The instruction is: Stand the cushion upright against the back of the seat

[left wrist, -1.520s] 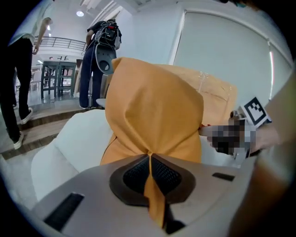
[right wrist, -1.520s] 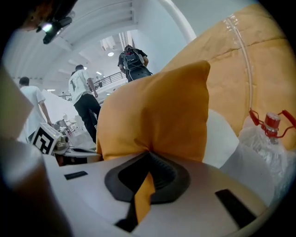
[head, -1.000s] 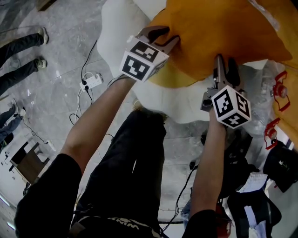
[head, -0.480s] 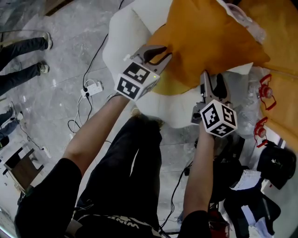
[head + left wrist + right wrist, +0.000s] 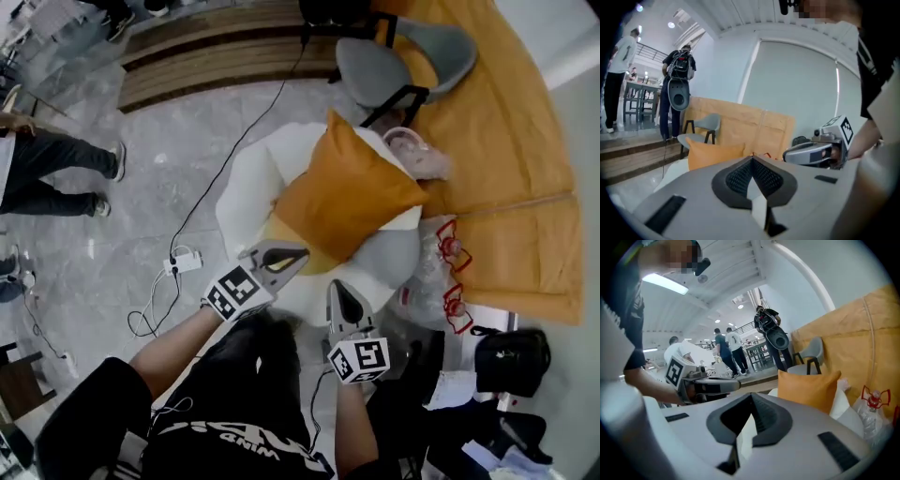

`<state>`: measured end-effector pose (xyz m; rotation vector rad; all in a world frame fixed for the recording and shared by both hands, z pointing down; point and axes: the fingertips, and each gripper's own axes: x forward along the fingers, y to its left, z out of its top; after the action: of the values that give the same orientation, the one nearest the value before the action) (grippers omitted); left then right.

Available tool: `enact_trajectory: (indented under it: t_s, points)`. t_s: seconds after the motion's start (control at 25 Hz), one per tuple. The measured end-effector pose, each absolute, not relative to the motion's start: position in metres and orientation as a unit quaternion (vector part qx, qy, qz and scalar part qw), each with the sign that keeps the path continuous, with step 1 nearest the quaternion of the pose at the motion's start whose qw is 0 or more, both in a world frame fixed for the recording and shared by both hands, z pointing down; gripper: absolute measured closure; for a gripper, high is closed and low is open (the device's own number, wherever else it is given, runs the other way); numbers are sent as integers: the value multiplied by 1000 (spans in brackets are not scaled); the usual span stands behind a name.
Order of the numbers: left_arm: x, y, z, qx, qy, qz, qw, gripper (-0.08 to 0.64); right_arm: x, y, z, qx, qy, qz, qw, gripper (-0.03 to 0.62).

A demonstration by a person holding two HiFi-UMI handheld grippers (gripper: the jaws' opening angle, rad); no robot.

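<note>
The orange cushion [image 5: 347,192] stands on edge on the white seat [image 5: 246,202], resting against its padded back; it also shows as the cushion [image 5: 712,153] and the cushion [image 5: 808,389] ahead of each gripper. My left gripper [image 5: 298,253] hovers short of the seat's front edge, shut and empty. My right gripper [image 5: 337,286] is beside it, also shut with nothing held. In the gripper views the left gripper [image 5: 752,159] and the right gripper [image 5: 751,397] show closed jaws, well apart from the cushion.
A grey chair [image 5: 375,70] stands behind the seat, by an orange panel [image 5: 506,141]. Plastic bottles with red tops [image 5: 450,272] and a black bag [image 5: 511,356] lie at the right. A power strip with cables [image 5: 183,265] lies left; a person [image 5: 56,178] stands at far left.
Both grippers have let go of the cushion, drawn back from the seat and risen, with jaws now shut. The cushion stays upright on the seat.
</note>
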<state>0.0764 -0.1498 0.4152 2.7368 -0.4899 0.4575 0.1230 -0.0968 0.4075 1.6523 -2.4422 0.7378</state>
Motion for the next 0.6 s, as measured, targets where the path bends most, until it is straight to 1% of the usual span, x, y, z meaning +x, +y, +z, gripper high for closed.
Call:
enact_trajectory:
  t_s: [0.12,0.24,0.48,0.6]
  points:
    - [62,-111,352,969,-138,139,152,554,103,-59,355,521,-823,221,52,572]
    - [49,-67,307,975,-108,133,144,554,92,-22,310,508,-834,212,37,572]
    - [38,-8,239,982,-83,97,136,554,62,30,243,474,-861,184,-4,572]
    - [36,5,216,986,-81,72,124,554,53,38,226,469,-868,161,-5,572]
